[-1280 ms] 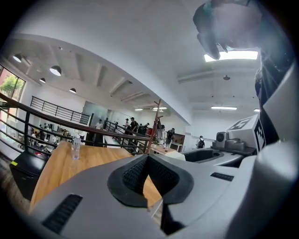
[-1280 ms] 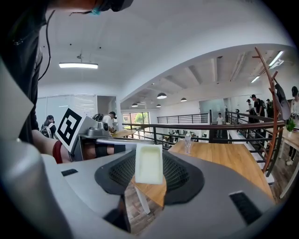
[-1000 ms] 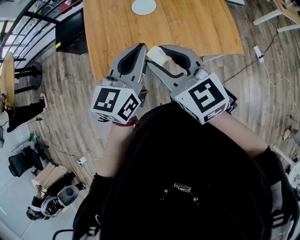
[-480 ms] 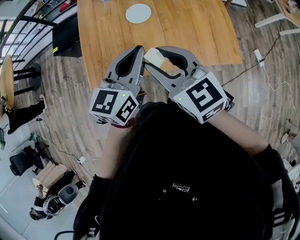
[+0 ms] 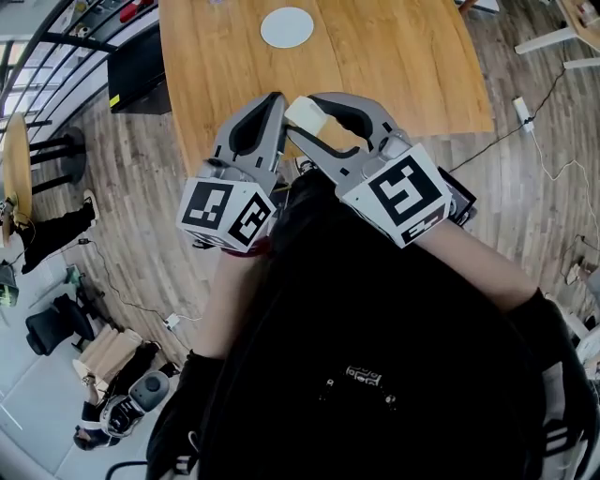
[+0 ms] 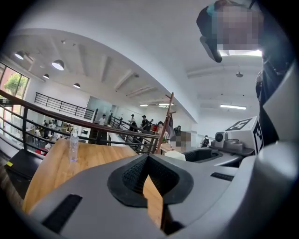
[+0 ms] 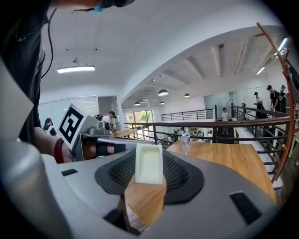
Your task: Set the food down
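A pale cream block of food (image 5: 307, 115) sits pinched between the tips of my right gripper (image 5: 305, 112), which is shut on it. In the right gripper view the food (image 7: 149, 163) stands upright between the dark pads (image 7: 180, 175). My left gripper (image 5: 278, 97) is right beside it on the left, jaws closed tip to tip with nothing in them (image 6: 148, 158). Both hang over the near edge of the wooden table (image 5: 403, 56). A white round plate (image 5: 287, 27) lies farther back on the table.
A clear water bottle (image 6: 73, 146) stands on the table's far part. A black cabinet (image 5: 141, 70) is left of the table, with a railing and a round stool (image 5: 19, 155) beyond. Cables and a power strip (image 5: 521, 108) lie on the floor at right.
Both grippers have moved forward together toward the table, and its near edge now lies under them. The food stays in the right gripper.
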Demonstrator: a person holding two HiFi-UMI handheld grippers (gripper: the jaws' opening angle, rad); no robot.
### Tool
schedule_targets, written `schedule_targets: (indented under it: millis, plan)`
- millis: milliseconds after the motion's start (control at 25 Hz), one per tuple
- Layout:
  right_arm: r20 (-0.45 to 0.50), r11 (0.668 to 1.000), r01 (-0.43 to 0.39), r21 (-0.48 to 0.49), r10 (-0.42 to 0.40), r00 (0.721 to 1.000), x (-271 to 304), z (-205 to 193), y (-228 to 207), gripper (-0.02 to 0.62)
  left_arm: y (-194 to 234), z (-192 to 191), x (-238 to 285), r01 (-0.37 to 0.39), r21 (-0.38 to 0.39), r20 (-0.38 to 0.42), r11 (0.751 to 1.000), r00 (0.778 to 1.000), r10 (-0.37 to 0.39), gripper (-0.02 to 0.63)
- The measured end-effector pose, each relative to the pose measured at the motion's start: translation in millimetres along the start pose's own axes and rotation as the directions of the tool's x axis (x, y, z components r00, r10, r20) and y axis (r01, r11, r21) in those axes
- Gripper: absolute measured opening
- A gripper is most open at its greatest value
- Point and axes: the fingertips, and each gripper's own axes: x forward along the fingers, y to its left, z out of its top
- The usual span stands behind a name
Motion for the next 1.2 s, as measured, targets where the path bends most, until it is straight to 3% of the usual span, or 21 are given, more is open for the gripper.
schedule_targets:
  millis: [360, 680, 920, 1200]
  plan:
    - [0.026, 0.992, 0.128, 0.000, -0.128, 0.991, 34.6, 31.5, -29.7, 0.183, 32.9, 34.5, 31.8, 0.132, 0.048, 0.005, 0.990, 0.991, -0.132, 0.005]
    - [0.007, 0.977, 0.213, -0.004, -0.213, 0.977, 71.3, 42.6, -42.7, 0.183, 68.4, 44.8, 46.2, 0.213, 0.034, 0.009, 0.976, 0.977, -0.214, 0.005]
    - [-0.023, 0.972, 0.235, 0.003, -0.235, 0.972, 89.1, 38.8, -41.1, 0.183, 85.7, 39.9, 46.1, 0.243, 0.015, -0.004, 0.970, 0.970, -0.243, 0.005]
    - [-0.038, 0.976, 0.216, -0.003, -0.216, 0.976, 109.5, 45.3, -40.9, 0.183, 106.8, 45.7, 45.3, 0.226, -0.007, 0.006, 0.974, 0.974, -0.226, 0.005]
